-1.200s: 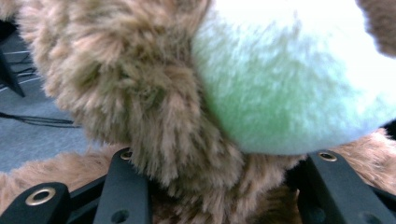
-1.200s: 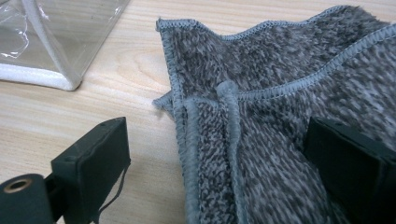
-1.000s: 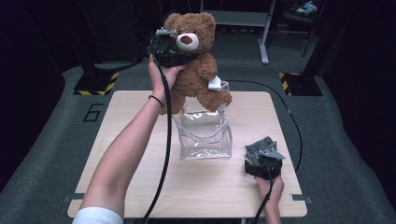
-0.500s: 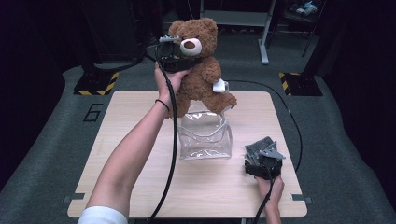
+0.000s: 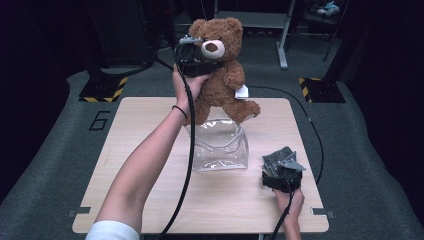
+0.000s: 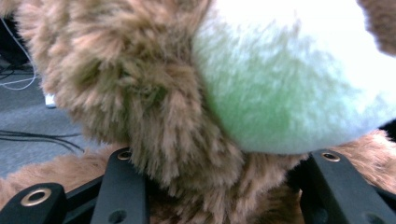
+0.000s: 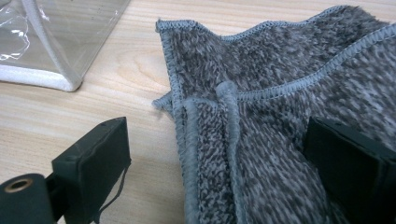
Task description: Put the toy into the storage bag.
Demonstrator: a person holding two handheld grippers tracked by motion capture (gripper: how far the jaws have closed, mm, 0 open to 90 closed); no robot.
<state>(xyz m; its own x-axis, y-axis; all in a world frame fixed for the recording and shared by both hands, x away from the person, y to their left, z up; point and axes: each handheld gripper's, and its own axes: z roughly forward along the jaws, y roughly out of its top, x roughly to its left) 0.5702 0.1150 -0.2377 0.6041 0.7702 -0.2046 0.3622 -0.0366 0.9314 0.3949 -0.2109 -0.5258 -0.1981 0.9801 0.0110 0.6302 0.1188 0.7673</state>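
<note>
Above the clear bag (image 5: 220,145), the left gripper (image 5: 200,62) clamps the bear (image 5: 222,75) at its neck, holding it in the air. On the table (image 5: 125,150), the right gripper (image 5: 280,177) rests with open jaws astride a grey cloth (image 7: 280,116).

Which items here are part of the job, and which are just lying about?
In the job:
- teddy bear, clamped at the neck by the left tongs, held above the bag
- clear plastic bag, standing open on the table

Lying about:
- grey cloth by the right tongs, which rest open over it
- black cables on the floor
</note>
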